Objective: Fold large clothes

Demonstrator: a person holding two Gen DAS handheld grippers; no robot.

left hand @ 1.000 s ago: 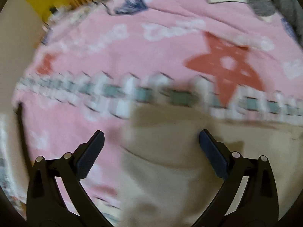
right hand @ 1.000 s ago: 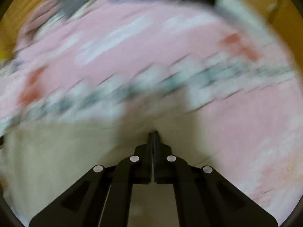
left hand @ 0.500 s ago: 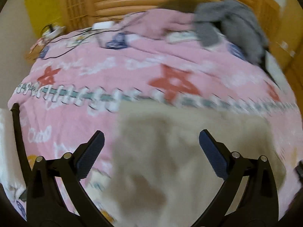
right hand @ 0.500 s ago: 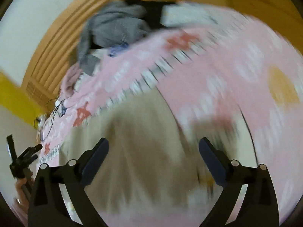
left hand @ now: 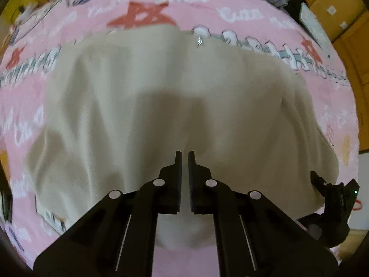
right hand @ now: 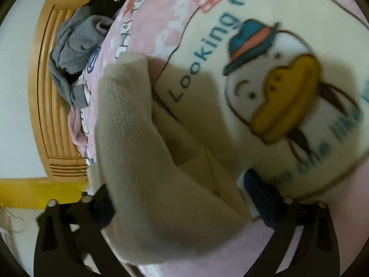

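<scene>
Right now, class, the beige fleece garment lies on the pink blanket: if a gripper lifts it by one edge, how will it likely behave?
The beige fleece garment will probably flop and drape, since it already lies in soft folds and ripples. Its nubby pile, plain in the right wrist view, suggests that it will grip the fingers rather than slip. It may drag on the fuzzy pink blanket when pushed, bunching instead of sliding.

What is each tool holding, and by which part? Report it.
Right tool: open, holding nothing; a fold of the beige garment lies between its jaws. Left tool: shut over the garment's near edge; whether fabric is pinched cannot be told.
</scene>
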